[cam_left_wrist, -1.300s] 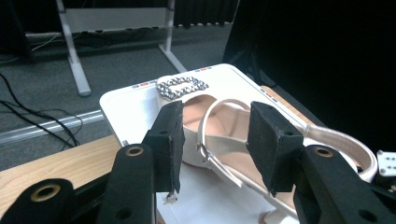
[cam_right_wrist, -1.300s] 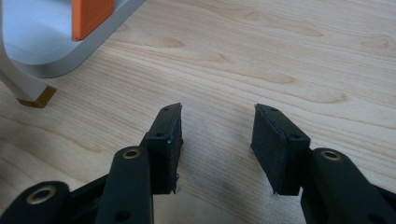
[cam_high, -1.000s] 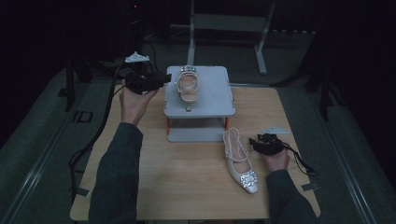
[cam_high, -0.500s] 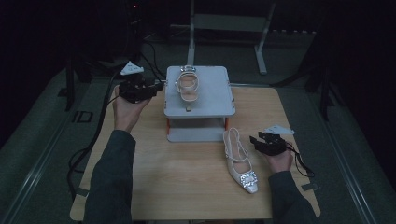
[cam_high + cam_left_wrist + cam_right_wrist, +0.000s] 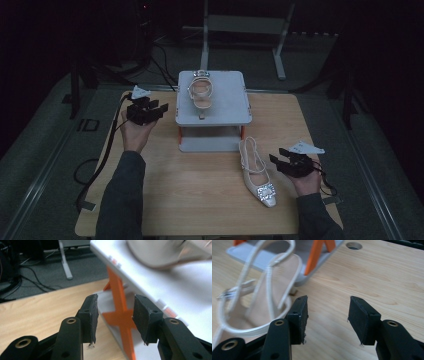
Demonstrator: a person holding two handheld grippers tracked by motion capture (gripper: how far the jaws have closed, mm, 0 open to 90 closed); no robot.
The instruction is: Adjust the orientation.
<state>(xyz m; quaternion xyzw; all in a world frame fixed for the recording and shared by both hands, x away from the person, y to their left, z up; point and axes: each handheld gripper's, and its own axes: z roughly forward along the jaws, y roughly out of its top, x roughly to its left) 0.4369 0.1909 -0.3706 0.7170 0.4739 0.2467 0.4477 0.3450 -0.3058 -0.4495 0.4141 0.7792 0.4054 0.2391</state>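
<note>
One shoe (image 5: 201,93) sits on the grey stand (image 5: 235,107); its mate (image 5: 256,172) lies on the worktop (image 5: 200,190) (likely next). Left tongs (image 5: 150,111) and right tongs (image 5: 284,159) both gape, empty.

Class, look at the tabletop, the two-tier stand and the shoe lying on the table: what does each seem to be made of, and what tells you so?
The pale wooden tabletop shows grain lines, likely matt wood or laminate. The grey two-tier stand with orange legs looks like smooth moulded plastic. The cream slingback shoe with a sparkly buckle appears to be leather or imitation, with a faint sheen; its buckle glints like rhinestones.
</note>
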